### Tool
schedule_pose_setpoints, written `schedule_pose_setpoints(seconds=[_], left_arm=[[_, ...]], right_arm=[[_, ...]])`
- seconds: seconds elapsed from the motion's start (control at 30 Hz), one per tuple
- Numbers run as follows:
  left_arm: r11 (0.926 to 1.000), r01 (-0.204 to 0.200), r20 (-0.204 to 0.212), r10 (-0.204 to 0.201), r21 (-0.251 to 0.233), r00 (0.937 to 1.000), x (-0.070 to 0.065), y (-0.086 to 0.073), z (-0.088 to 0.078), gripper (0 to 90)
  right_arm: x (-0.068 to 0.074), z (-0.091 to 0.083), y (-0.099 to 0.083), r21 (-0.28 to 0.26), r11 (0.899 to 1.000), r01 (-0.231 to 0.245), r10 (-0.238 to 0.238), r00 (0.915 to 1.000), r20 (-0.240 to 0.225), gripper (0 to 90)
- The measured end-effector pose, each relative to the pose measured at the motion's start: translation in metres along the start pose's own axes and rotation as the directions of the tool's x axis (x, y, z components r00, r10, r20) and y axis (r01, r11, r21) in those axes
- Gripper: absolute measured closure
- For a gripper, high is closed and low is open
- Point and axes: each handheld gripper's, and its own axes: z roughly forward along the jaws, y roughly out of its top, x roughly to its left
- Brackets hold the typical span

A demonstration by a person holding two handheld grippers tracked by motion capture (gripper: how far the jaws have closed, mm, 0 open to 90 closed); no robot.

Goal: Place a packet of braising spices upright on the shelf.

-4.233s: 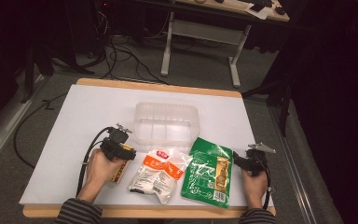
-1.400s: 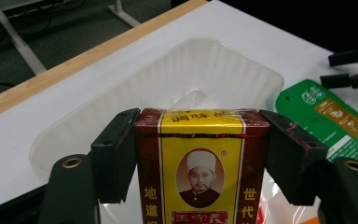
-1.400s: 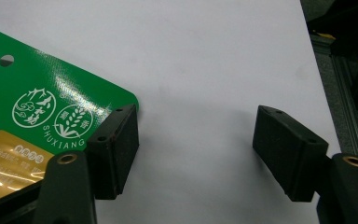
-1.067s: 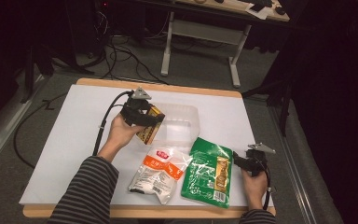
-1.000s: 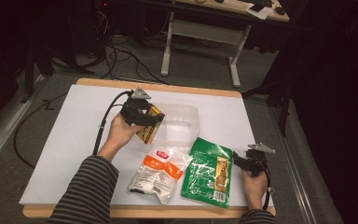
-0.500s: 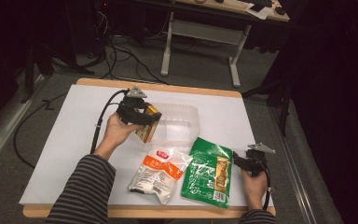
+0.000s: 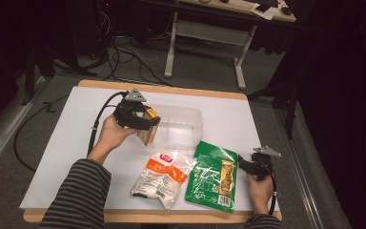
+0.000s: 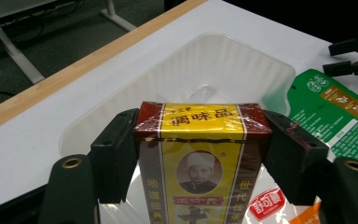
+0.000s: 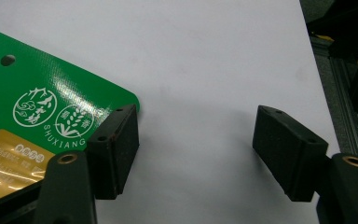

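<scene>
**Box held over the tub, ready to go in**

I've got the left claw (image 7: pixel 145 125) clamped on the seasoning box (image 8: pixel 200 158), its two black jaws pressing the box's dark red sides, so the opening is as wide as the box itself. The box hangs upright, off the worktop (image 7: pixel 57 152), at the near-left edge of the clear plastic tub (image 7: pixel 183 125); in the left gripper view the tub's hollow lies straight ahead and below the box top. I judge this the carrying step, with the drop-off yet to come.

The right claw (image 7: pixel 248 165) rests low on the worktop with its jaws spread wide and nothing between them, one jaw just beside the corner of the green pouch (image 7: pixel 214 175). The orange-and-white pouch (image 7: pixel 162 177) lies flat beside the green one, near the front edge.

Next I'd want to bring the box fully over the tub's floor, lower it clear of the rim, then open the jaws. The tub is light and could skid if the box catches its wall.
</scene>
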Motion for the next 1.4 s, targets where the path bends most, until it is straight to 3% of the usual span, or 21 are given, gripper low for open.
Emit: schedule_pose_setpoints(seconds=[0.13,0.23,0.27,0.4,0.63,0.77,0.9,1.03,1.1,1.13,1.4], left_arm=[[0.9992,-0.029,-0.027,0.028,-0.028,0.9992,0.002,-0.001,0.003,32.9],[0.9985,-0.048,-0.039,0.047,-0.028,0.9981,0.001,-0.001,0.006,32.9],[0.9966,-0.076,-0.055,0.074,-0.034,0.9958,0.0,-0.001,0.01,32.9],[0.995,-0.095,-0.069,0.092,-0.032,0.9933,0.0,-0.002,0.015,32.9],[0.996,-0.088,-0.053,0.087,-0.016,0.9948,0.002,-0.008,0.022,32.6],[0.9983,-0.057,-0.037,0.057,-0.006,0.9977,0.005,-0.01,0.02,32.4],[0.9985,-0.054,-0.025,0.054,0.013,0.9982,0.006,-0.011,0.021,31.3],[0.9961,-0.061,-0.035,0.063,0.064,0.9974,0.005,-0.016,0.025,28.3],[0.9969,-0.054,-0.035,0.056,0.058,0.9978,0.006,-0.017,0.024,28.2],[0.998,-0.033,-0.026,0.035,0.053,0.9991,0.008,-0.019,0.023,28.2],[0.9984,-0.018,-0.045,0.021,0.053,0.9988,0.008,-0.023,0.02,24.7]], right_arm=[[0.0,0.0,0.0,-0.002,1.0,0.006,-0.006,1.0,0.001,32.0],[0.0,0.0,0.0,-0.001,1.0,0.004,-0.004,1.0,0.002,32.0],[0.0,0.0,0.0,-0.001,1.0,0.004,-0.004,1.0,0.001,32.0],[0.0,0.0,0.0,-0.001,1.0,0.004,-0.004,1.0,0.001,32.0],[0.001,0.0,0.0,0.0,1.0,0.005,-0.005,1.0,0.004,32.0],[0.001,0.0,0.0,-0.001,1.0,0.008,-0.008,1.0,0.004,32.0],[0.001,0.0,0.0,-0.001,1.0,0.009,-0.009,1.0,0.005,32.0],[0.001,0.0,0.0,-0.001,1.0,0.009,-0.009,0.9999,0.005,32.0],[0.001,0.0,0.0,-0.001,1.0,0.009,-0.009,0.9999,0.005,32.0],[0.001,0.0,0.0,-0.001,1.0,0.009,-0.009,0.9999,0.006,32.0],[0.001,0.0,0.0,-0.001,1.0,0.009,-0.009,0.9999,0.006,32.0]])
